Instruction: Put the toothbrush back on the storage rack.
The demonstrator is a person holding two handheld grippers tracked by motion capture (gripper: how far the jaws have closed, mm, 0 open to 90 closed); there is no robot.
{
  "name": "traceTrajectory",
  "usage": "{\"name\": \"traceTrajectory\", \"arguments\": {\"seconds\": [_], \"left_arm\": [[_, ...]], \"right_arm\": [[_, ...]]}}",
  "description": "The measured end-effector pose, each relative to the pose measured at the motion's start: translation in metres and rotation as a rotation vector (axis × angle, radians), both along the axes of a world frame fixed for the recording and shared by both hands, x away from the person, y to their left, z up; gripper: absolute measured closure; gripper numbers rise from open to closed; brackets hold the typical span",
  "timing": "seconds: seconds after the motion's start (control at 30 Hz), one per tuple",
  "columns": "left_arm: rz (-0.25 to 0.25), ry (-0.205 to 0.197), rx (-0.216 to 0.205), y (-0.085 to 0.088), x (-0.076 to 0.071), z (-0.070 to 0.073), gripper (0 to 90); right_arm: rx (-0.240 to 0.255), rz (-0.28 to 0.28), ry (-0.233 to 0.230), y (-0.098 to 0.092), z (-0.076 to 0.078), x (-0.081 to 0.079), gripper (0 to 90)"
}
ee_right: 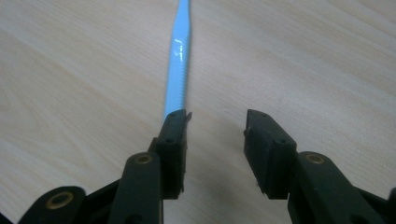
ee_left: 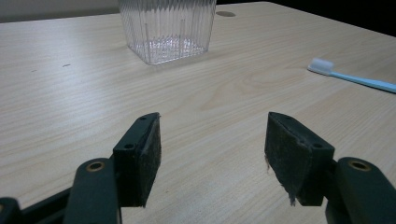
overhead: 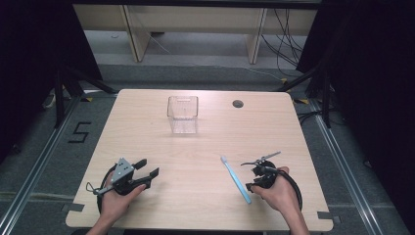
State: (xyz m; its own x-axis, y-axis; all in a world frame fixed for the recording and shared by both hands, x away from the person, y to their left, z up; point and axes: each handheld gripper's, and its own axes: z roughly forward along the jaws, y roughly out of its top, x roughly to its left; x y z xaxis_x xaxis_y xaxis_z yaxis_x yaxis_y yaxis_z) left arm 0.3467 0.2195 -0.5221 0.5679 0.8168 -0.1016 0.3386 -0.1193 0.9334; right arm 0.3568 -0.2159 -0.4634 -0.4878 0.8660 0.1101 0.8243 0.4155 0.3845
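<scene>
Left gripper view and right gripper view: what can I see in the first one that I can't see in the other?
The left gripper view has the clear ribbed container standing on the table, a round hole in the tabletop behind it, and the toothbrush's white bristle head. The right gripper view has the toothbrush's blue ridged handle close up, running away from beside one of its fingers, with nothing between them. Both have the light wooden table, the blue toothbrush lying on it, and a pair of black fingers standing open.
</scene>
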Motion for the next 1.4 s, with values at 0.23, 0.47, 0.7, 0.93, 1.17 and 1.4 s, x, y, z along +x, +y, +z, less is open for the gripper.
{"name": "traceTrajectory", "arguments": {"seconds": [0.23, 0.47, 0.7, 0.93, 1.17, 1.4], "left_arm": [[-0.004, -0.003, -0.009, 0.000, 0.001, -0.001, 35.7], [0.000, 0.003, 0.001, 0.000, 0.000, 0.000, 35.8], [0.000, 0.003, -0.005, 0.000, 0.001, 0.000, 35.8], [-0.001, 0.003, -0.006, 0.000, 0.000, 0.000, 35.9], [-0.001, 0.004, -0.003, 0.000, 0.000, 0.000, 36.0], [-0.003, 0.003, -0.006, 0.000, 0.001, 0.000, 36.0]], "right_arm": [[-0.062, 0.062, 0.049, 0.014, 0.005, 0.013, 62.5], [-0.141, 0.071, 0.159, 0.032, 0.004, 0.029, 65.4], [-0.177, 0.096, 0.188, 0.047, 0.002, 0.042, 67.4], [-0.198, 0.106, 0.229, 0.053, 0.000, 0.047, 69.3], [-0.234, 0.136, 0.246, 0.052, -0.002, 0.048, 70.7], [-0.235, 0.120, 0.264, 0.059, -0.006, 0.049, 71.1]]}}
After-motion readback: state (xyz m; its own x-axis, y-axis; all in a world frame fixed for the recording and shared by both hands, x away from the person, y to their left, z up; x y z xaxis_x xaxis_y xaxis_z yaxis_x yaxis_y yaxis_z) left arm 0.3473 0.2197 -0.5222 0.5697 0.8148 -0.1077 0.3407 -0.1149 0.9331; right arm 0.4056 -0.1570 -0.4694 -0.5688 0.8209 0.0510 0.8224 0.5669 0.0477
